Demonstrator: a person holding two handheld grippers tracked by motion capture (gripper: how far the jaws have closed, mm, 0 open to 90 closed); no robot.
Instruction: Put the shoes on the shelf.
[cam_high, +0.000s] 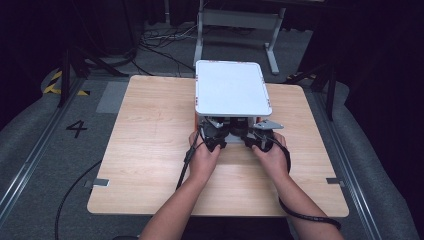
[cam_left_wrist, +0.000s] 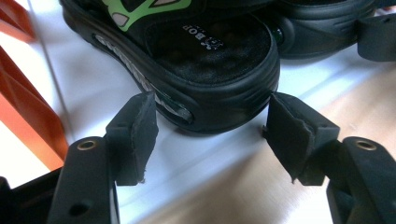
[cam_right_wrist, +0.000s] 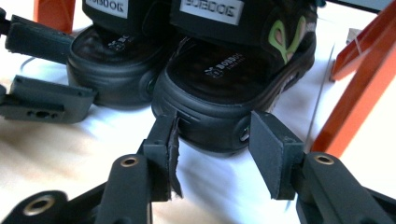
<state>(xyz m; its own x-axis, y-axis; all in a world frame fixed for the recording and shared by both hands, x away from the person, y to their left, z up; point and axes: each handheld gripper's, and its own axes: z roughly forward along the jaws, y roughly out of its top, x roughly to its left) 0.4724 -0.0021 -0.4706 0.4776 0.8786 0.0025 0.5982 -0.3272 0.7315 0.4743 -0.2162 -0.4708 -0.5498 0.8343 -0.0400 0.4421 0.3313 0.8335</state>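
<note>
A pair of black sandals with green marks stands heel-out on the white lower shelf (cam_left_wrist: 88, 88) of a small rack. In the left gripper view the left sandal (cam_left_wrist: 205, 60) has its heel just ahead of my left gripper (cam_left_wrist: 212, 135); the jaws are open, one pad at each side and short of the heel. In the right gripper view the right sandal (cam_right_wrist: 229, 84) has its heel tip between the pads of my right gripper (cam_right_wrist: 217, 135), which stand close beside it without squeezing it. From above, both grippers (cam_high: 216, 141) (cam_high: 257, 139) reach under the rack's front edge.
The rack has a white top tray (cam_high: 232, 87) and orange legs (cam_right_wrist: 359, 88) (cam_left_wrist: 23, 121) beside the sandals. It stands at the far middle of a wooden table (cam_high: 150, 150). Cables trail from both grippers toward the table's near edge. The left gripper's jaws (cam_right_wrist: 42, 100) sit beside the left sandal (cam_right_wrist: 112, 70).
</note>
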